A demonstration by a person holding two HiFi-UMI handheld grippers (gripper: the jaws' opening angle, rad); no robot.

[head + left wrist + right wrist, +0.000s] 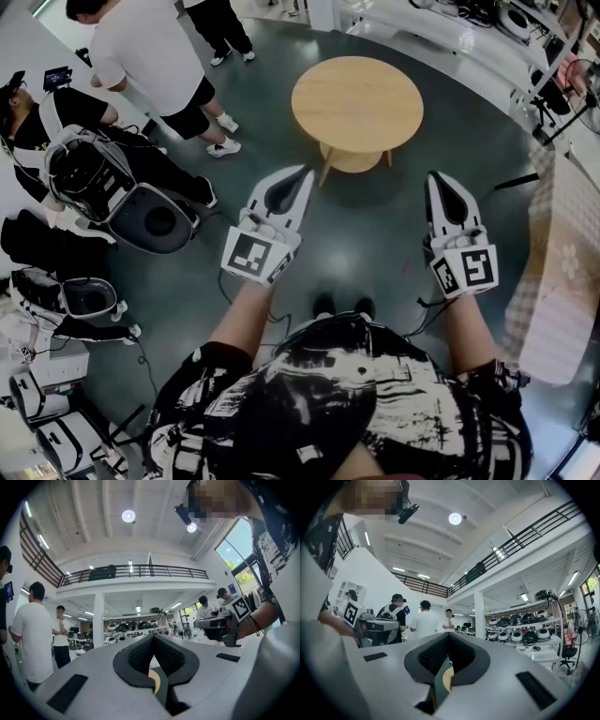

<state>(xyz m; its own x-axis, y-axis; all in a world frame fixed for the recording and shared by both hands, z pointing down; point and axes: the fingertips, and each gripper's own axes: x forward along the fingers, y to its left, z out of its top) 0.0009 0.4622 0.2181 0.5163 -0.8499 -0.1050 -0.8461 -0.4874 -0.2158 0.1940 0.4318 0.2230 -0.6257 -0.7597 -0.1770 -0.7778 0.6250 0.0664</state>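
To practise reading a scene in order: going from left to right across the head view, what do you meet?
Person in white shirt → left tongs → round wooden table → right tongs → checked cloth.

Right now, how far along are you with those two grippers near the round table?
Done: nothing that shows. In hand: the left gripper and the right gripper are both shut with nothing between the jaws, held in the air above the dark floor. Left: the round wooden table stands ahead, apart from both, so any approach or gripping is not yet done.
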